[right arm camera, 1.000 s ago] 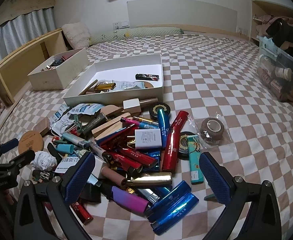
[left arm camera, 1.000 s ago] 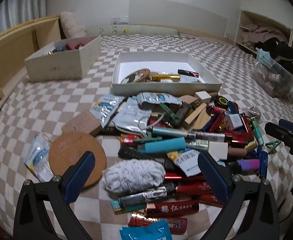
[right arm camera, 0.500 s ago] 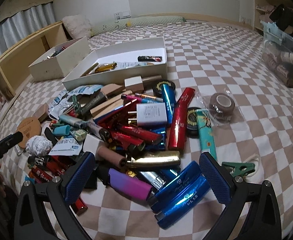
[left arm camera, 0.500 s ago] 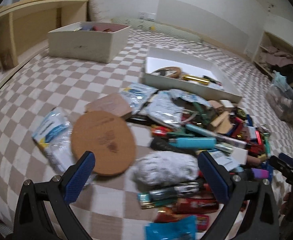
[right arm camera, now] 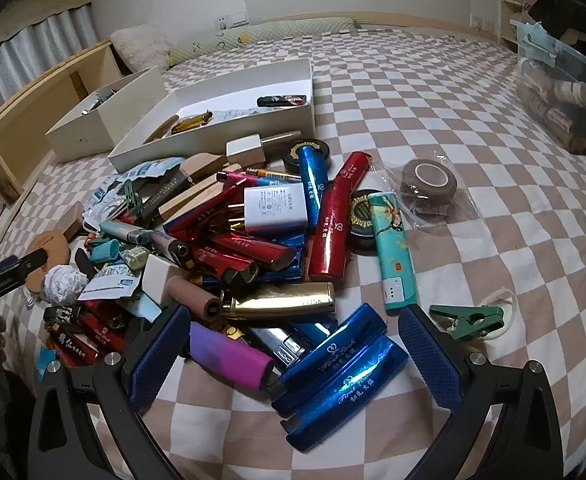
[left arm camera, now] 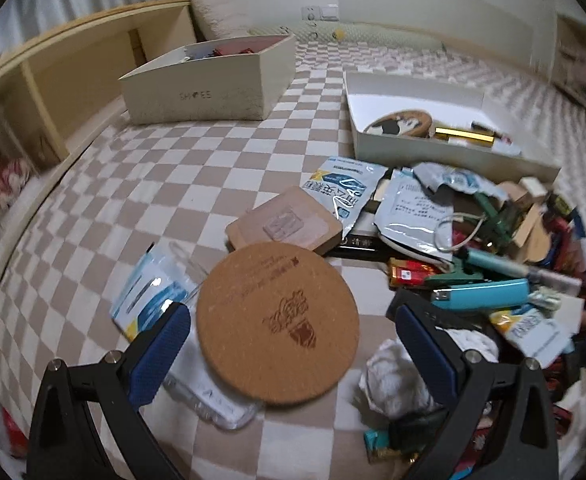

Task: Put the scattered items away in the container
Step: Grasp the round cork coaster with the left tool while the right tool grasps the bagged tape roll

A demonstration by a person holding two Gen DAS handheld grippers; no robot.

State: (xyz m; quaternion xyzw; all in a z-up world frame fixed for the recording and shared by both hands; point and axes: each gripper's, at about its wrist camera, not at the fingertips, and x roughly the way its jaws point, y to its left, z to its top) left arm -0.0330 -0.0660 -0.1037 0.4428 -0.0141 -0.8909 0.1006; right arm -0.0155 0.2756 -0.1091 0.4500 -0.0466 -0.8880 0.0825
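Observation:
A pile of lighters, packets and small items lies on the checkered bed. My left gripper [left arm camera: 293, 344] is open and empty, its fingers on either side of a round cork coaster [left arm camera: 278, 322] close below. My right gripper [right arm camera: 293, 354] is open and empty over two blue lighters [right arm camera: 341, 372] and a purple lighter [right arm camera: 229, 354] at the pile's near edge. The shallow white tray [left arm camera: 449, 152] behind the pile holds a coaster, a gold lighter and other small things; it also shows in the right wrist view [right arm camera: 221, 112]. The left gripper shows at the left of the right wrist view [right arm camera: 9, 272].
A deep white shoe box [left arm camera: 209, 80] with items stands at the back left by a wooden shelf [left arm camera: 53, 80]. A clear storage bin [right arm camera: 565, 96] stands at the right. A tape roll in a bag [right arm camera: 429, 188] and a green clip [right arm camera: 469, 320] lie right of the pile.
My left gripper has swung left and lower, from over the white wad to over the cork coaster. My right gripper has moved lower and closer to the blue lighters.

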